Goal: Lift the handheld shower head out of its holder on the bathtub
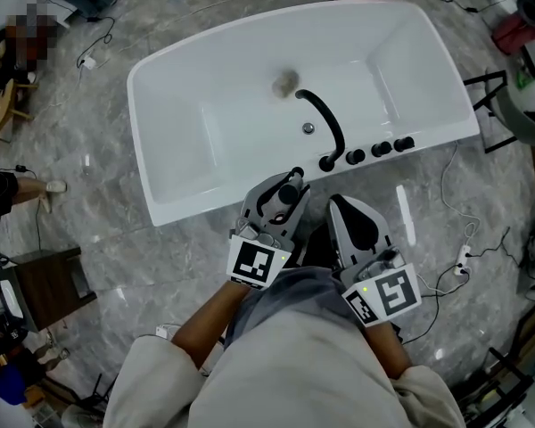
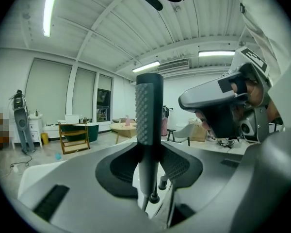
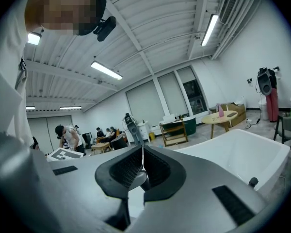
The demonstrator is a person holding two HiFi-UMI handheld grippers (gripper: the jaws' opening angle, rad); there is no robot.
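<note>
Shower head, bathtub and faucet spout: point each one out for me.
shower head [image 2: 148,108], left gripper view, middle of its body.
bathtub [image 1: 187,205], head view, near rim.
faucet spout [image 1: 330,117], head view, its curve.

The left gripper squeezes its jaws on the shower head, which stands upright between them. Just to its right, the right gripper has its jaws pressed together with nothing inside. Both arms reach out side by side.

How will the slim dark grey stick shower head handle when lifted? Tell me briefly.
Probably stiff: the slim dark grey shower head runs straight and unbent through the left gripper. Smooth and round, it may twist or slip in that grip.
</note>
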